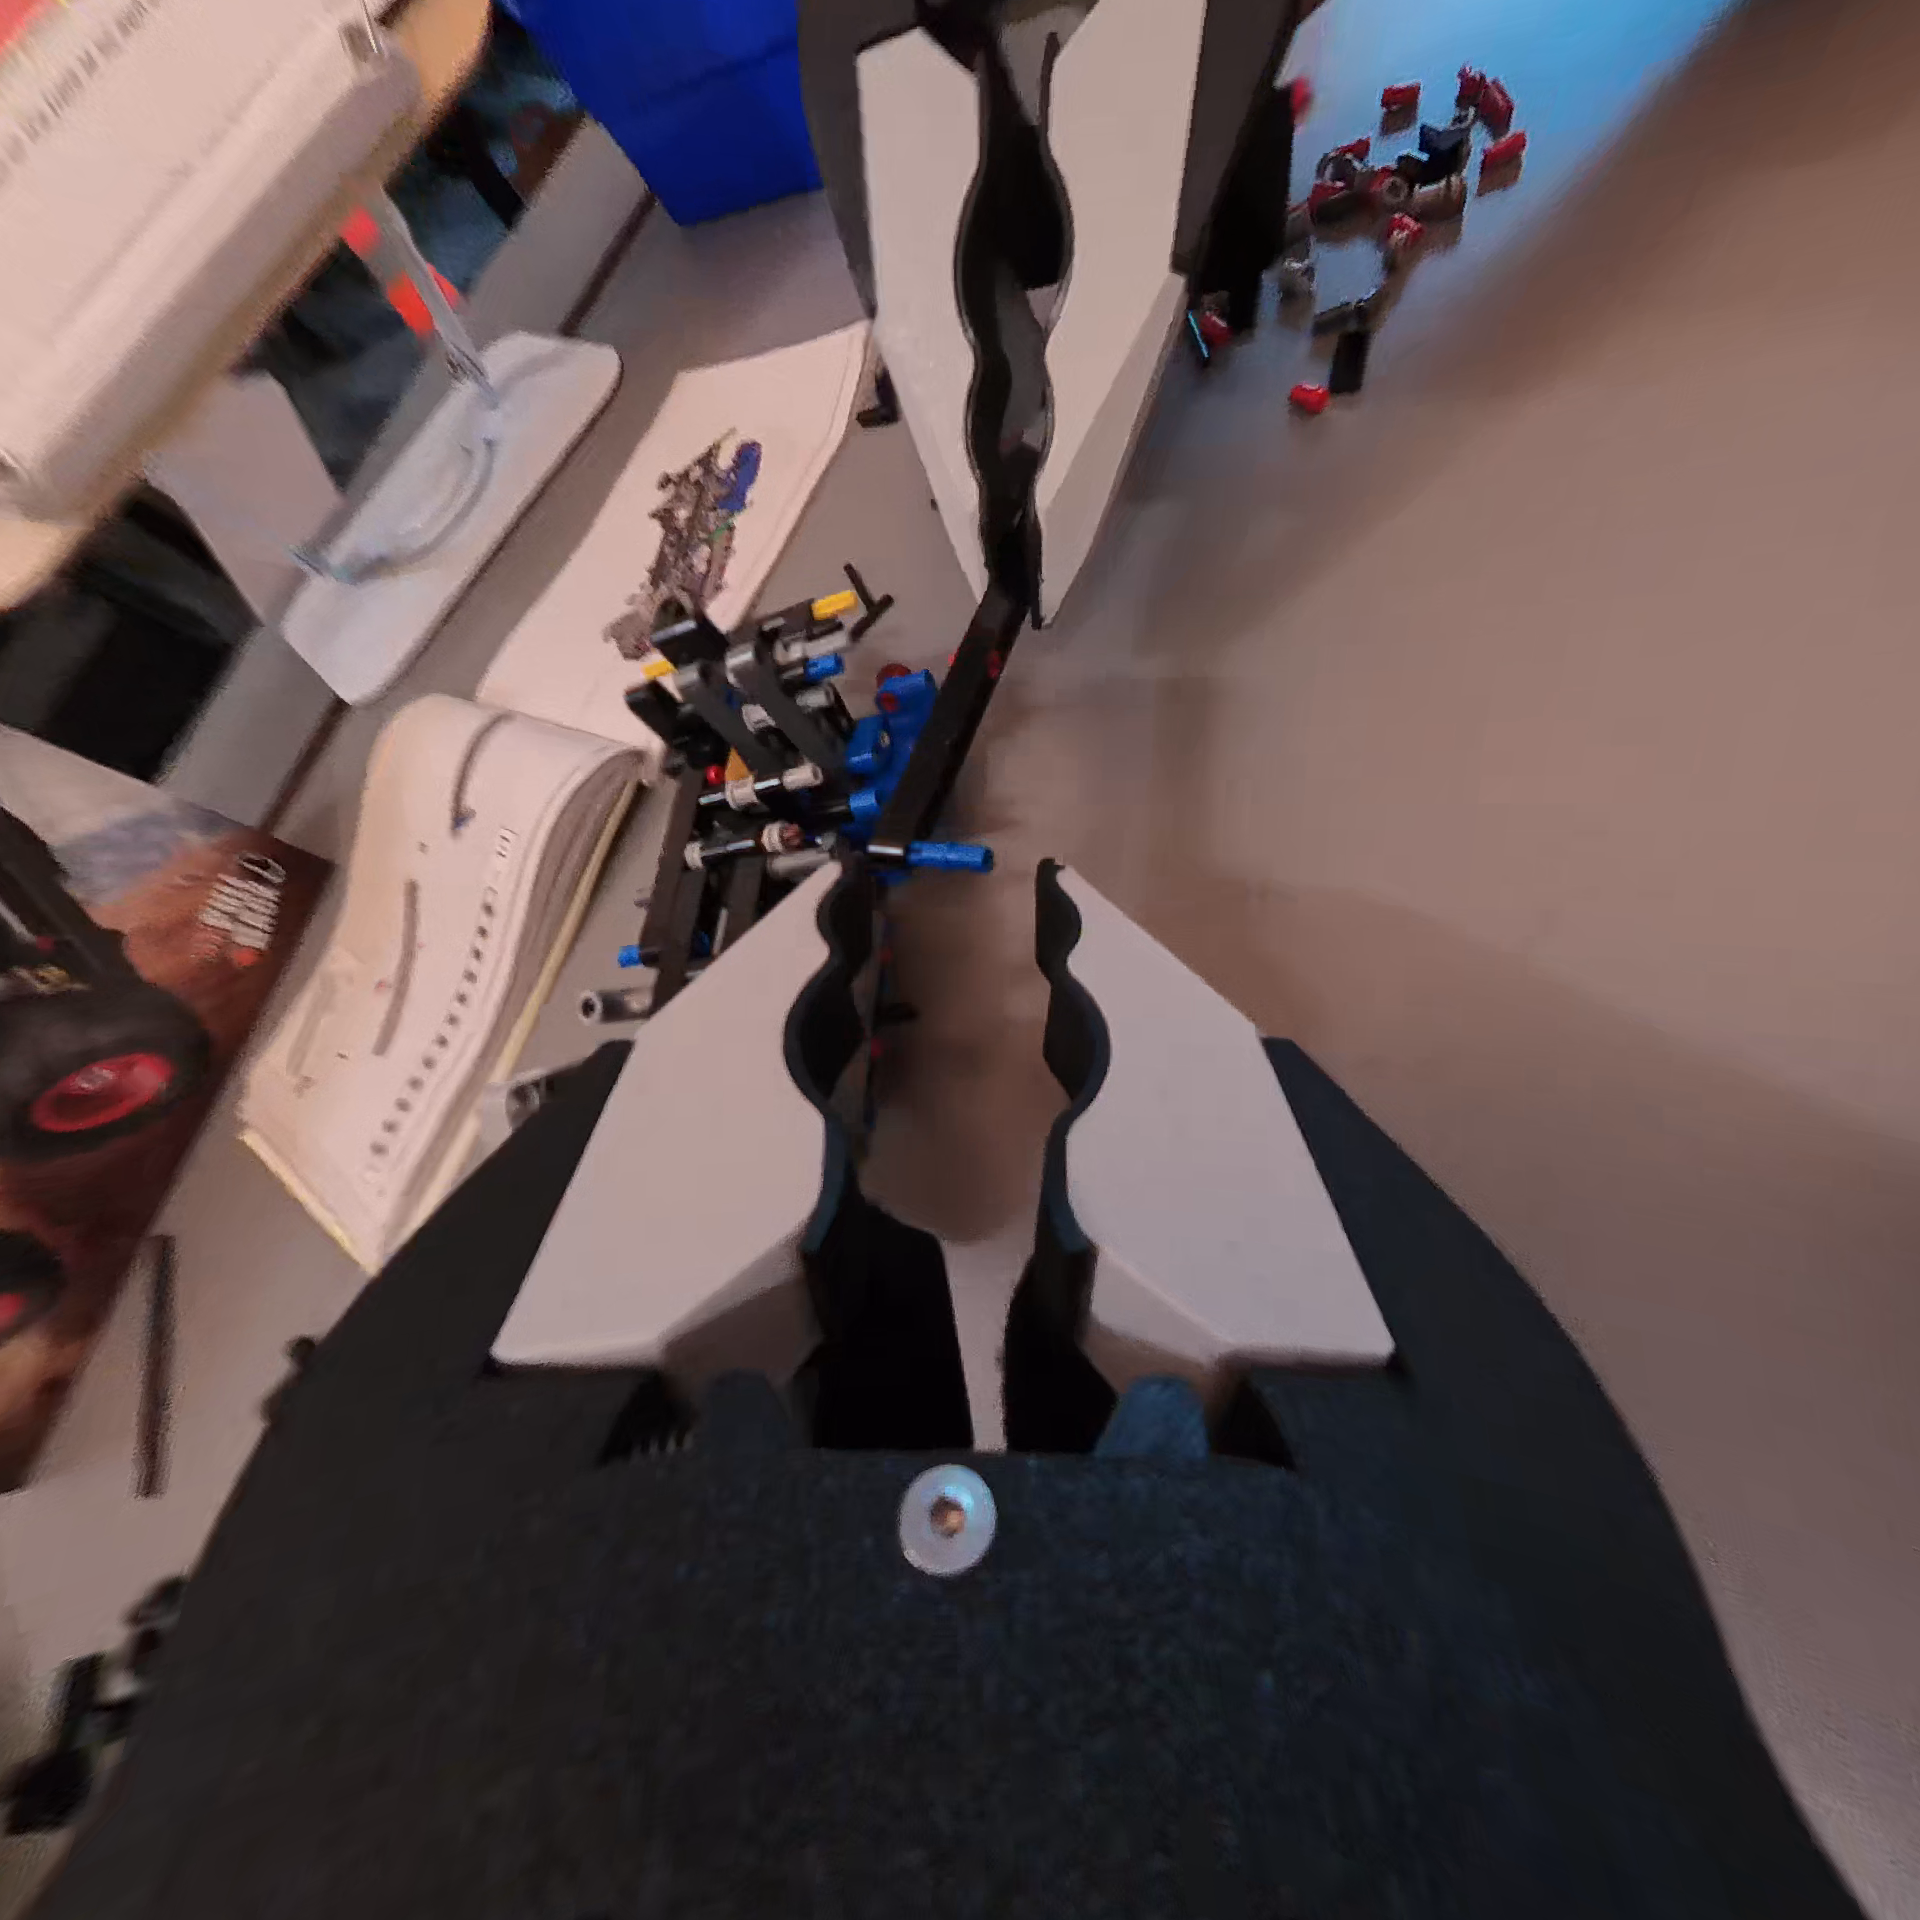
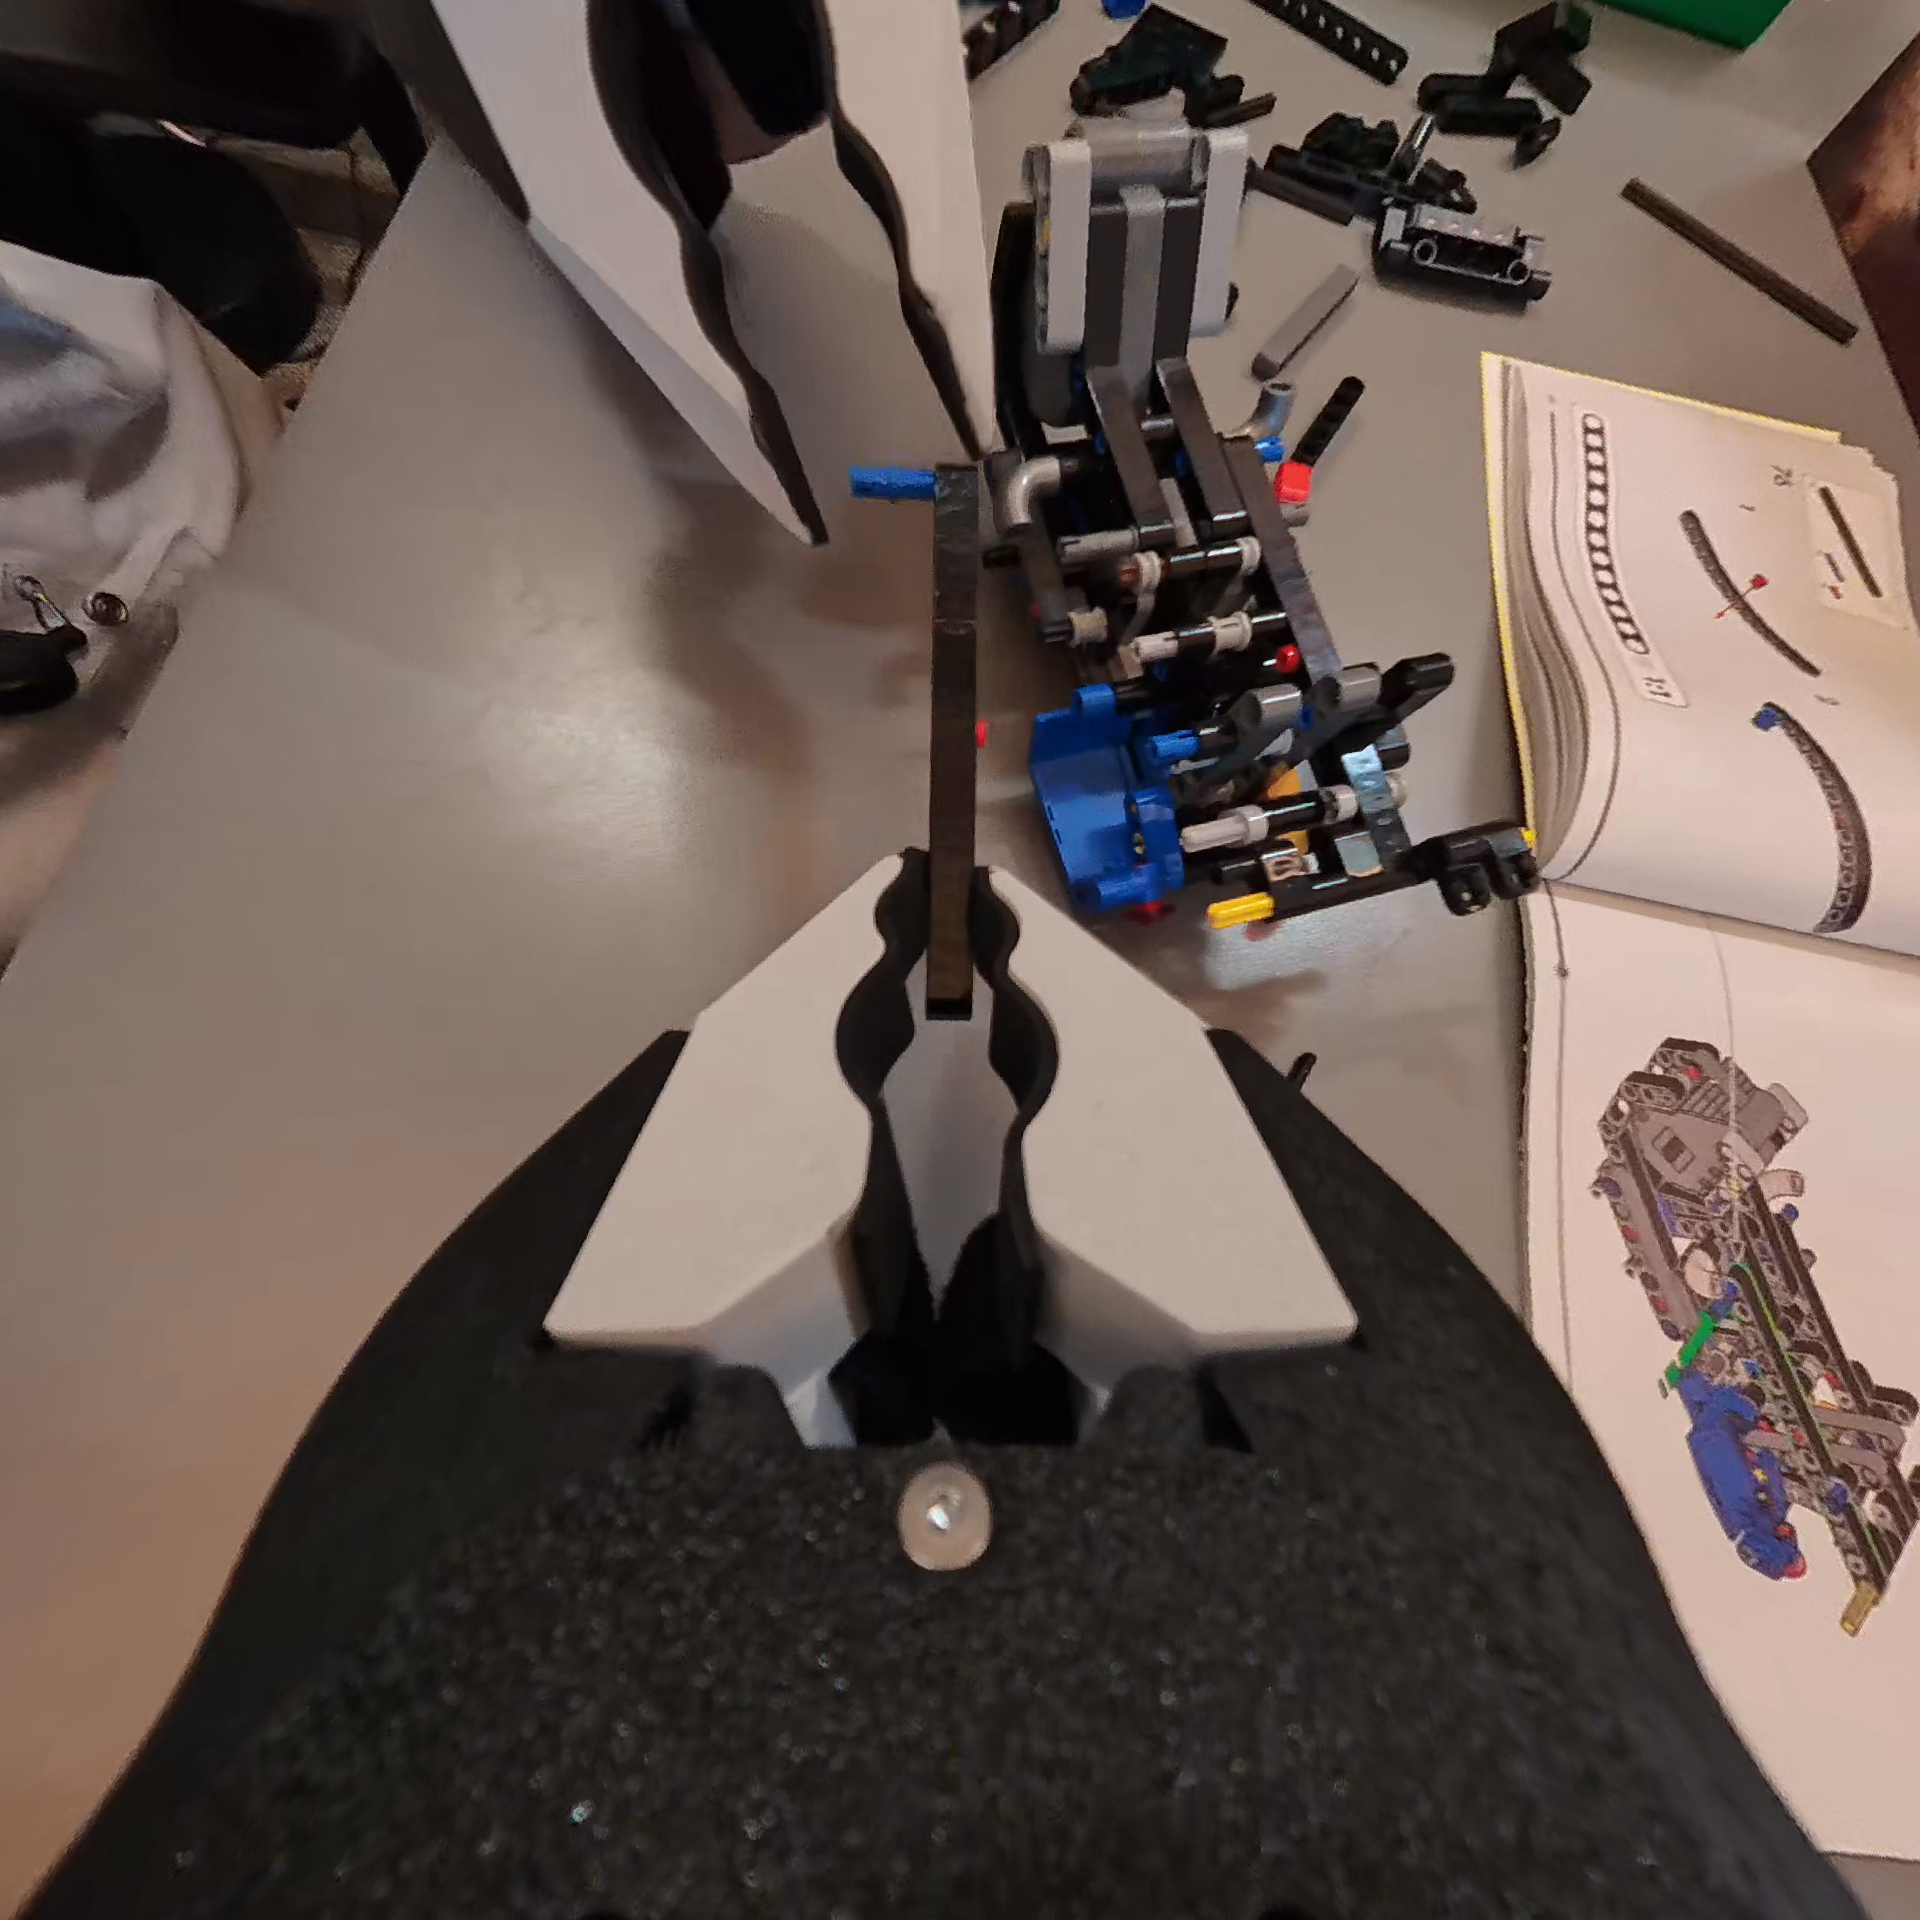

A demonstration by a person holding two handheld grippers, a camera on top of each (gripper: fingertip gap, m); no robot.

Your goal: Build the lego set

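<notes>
My right gripper [image 2: 951, 871] is shut on a long black beam [image 2: 954, 727] and holds it above the grey table [image 2: 468, 727]. A blue pin [image 2: 888, 481] sticks out of the beam's far end. My left gripper [image 1: 940, 878] is open, and its fingertips straddle that blue pin [image 1: 945, 857]; it shows from the front in the right wrist view [image 2: 894, 494]. The part-built black, grey and blue lego assembly [image 2: 1195, 644] lies right beside the beam. In the left wrist view the assembly [image 1: 769, 748] is left of the beam [image 1: 935, 727], with the right gripper [image 1: 1013, 597] above.
An open instruction booklet [image 2: 1704, 665] lies right of the assembly; it also shows in the left wrist view [image 1: 447, 935]. Loose black parts [image 2: 1455, 156] lie behind the assembly. Red and black parts [image 1: 1382, 208] lie scattered far right. The set's box [image 1: 104, 1039] is at the left. Across from one pair of fingers to the other is roughly 7 cm.
</notes>
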